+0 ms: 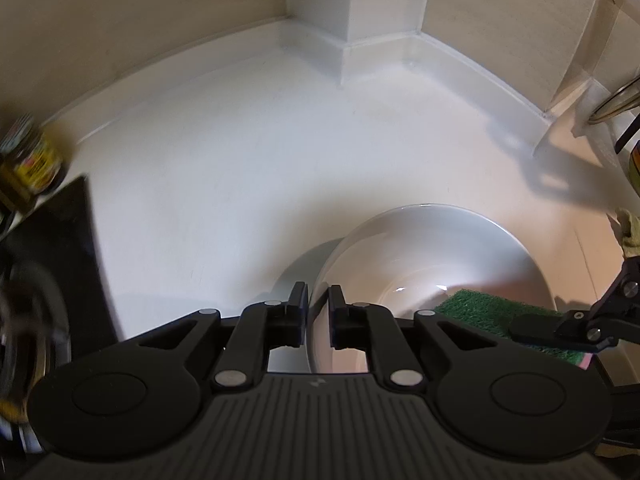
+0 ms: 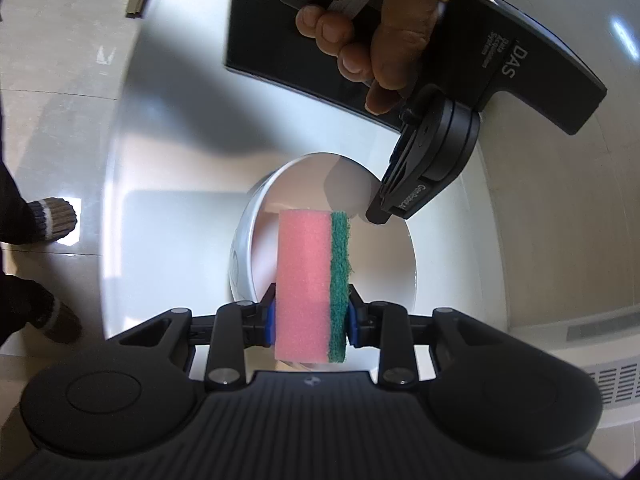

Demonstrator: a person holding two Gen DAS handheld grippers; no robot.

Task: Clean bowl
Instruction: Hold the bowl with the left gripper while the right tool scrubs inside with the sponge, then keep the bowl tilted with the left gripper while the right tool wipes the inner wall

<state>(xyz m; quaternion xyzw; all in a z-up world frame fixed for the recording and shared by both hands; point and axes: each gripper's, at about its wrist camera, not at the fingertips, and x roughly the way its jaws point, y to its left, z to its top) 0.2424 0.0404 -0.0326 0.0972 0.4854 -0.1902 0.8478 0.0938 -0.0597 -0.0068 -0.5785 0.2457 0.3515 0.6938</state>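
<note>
A white bowl (image 1: 432, 256) is held tilted above the white counter. My left gripper (image 1: 318, 312) is shut on the bowl's near rim, one finger inside and one outside. My right gripper (image 2: 310, 320) is shut on a pink sponge with a green scouring side (image 2: 308, 280). The sponge reaches into the bowl (image 2: 384, 264); its green face (image 1: 480, 310) shows inside the bowl in the left wrist view. The left gripper (image 2: 382, 204) also shows in the right wrist view, clamped on the bowl's far rim, held by a bare hand (image 2: 384, 28).
A white counter (image 1: 240, 168) runs to a wall corner with a square post (image 1: 380, 20). A black appliance (image 1: 60, 248) and a jar (image 1: 28, 160) stand at left. A metal rack (image 1: 616, 100) and cloth (image 1: 628, 232) stand at right. Floor and feet (image 2: 48, 220) show left.
</note>
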